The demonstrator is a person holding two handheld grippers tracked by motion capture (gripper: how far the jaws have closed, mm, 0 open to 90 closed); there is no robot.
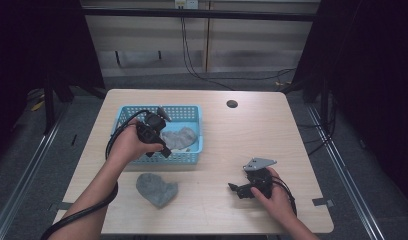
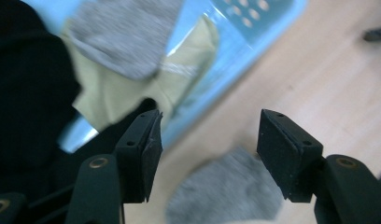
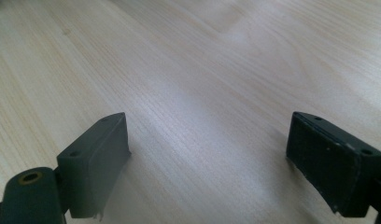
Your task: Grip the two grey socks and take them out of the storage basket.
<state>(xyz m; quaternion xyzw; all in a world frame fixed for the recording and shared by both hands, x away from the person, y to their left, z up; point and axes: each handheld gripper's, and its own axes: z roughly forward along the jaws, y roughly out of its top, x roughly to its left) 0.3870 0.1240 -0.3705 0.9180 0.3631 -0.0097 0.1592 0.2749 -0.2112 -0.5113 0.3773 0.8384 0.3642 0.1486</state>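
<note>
A light blue plastic basket (image 1: 123, 114) stands on the left half of the wooden table, with a grey sock (image 1: 181, 137) lying inside it. A second grey sock (image 1: 156, 189) lies crumpled on the table in front of the basket. My left gripper (image 1: 161, 149) hovers over the basket's front wall, open, with nothing between its pads. In the left gripper view the open gripper (image 2: 209, 154) looks over the basket (image 2: 254, 28), a grey sock (image 2: 128, 37), a pale yellow cloth (image 2: 118, 93) and the sock on the table (image 2: 226, 191). My right gripper (image 1: 235, 189) rests low on the table at the right, open (image 3: 207, 158) over bare wood.
A dark cloth (image 2: 25, 93) shows at the left edge of the left gripper view. A round cable hole (image 1: 232, 104) sits near the table's far edge. Dark curtains flank the table, and cables run along the floor behind it.
</note>
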